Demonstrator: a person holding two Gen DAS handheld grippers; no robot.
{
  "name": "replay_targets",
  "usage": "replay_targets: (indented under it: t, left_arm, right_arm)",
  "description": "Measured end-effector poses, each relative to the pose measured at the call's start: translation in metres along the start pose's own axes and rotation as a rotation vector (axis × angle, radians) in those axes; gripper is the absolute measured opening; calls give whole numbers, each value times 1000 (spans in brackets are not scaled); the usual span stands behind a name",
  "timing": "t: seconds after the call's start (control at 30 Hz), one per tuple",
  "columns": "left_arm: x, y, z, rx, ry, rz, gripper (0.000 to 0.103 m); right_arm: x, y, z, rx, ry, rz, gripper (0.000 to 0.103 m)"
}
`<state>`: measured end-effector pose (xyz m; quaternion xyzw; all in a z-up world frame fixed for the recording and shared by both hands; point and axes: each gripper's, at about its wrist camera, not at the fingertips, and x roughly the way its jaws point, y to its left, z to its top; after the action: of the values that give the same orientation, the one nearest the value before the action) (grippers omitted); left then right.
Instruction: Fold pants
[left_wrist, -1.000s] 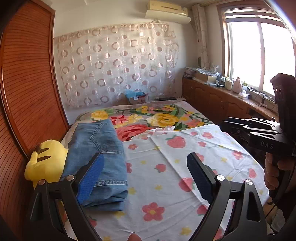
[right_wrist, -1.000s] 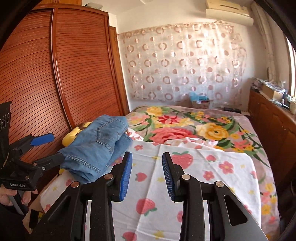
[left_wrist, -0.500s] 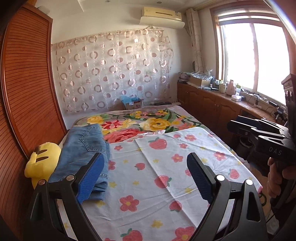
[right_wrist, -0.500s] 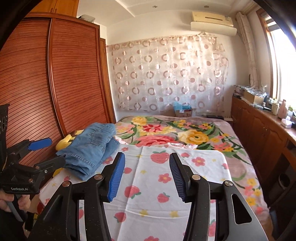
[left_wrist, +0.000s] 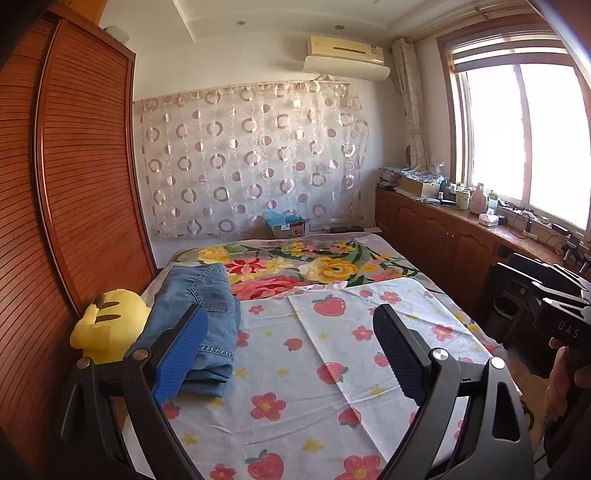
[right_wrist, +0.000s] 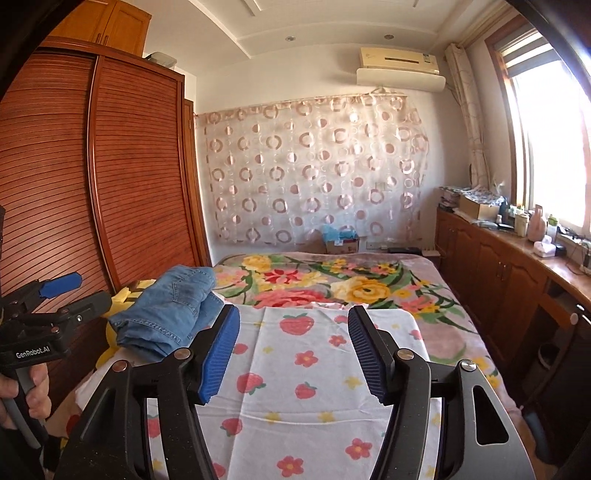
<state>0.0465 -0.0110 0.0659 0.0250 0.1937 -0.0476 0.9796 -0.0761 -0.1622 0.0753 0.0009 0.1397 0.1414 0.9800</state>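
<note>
- Lying folded at the left edge of the bed (left_wrist: 413, 266): blue denim pants (left_wrist: 199, 317), a thick stacked bundle with a stitched hem facing the cameras, long axis running away toward the curtained wall (left_wrist: 251, 162).
- Resting partly against a yellow plush toy (left_wrist: 110, 321), just beside the wooden wardrobe (left_wrist: 74, 184), on the strawberry-print sheet (left_wrist: 303, 376).
- Sitting ahead and left of both sets of jaws, touching neither.
- Hanging nearer the bundle: left gripper (left_wrist: 291, 350), jaws spread wide, nothing between them, its blue pad overlapping the denim only in view.
- Hanging further right: right gripper (right_wrist: 293, 354), jaws having just been opening, empty, only sheet showing between them.
- Looking already folded, judging by the neat stack; reaching it again probably calling for a leftward, forward move.
</note>
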Motion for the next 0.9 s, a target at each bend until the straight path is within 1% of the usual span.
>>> replay_targets:
  t: [0.27, 0.6, 0.9]
  left_arm:
    - [0, 4, -3, -4, 6, 12, 91]
    - [0, 5, -4, -6, 6, 13, 91]
    - [0, 6, -4, -7, 6, 12, 91]
  right_arm:
    - [3, 2, -4, 0, -3, 2, 63]
    - [3, -13, -5, -5, -4, 8, 63]
    - [2, -18, -9, -4, -3, 11, 63]
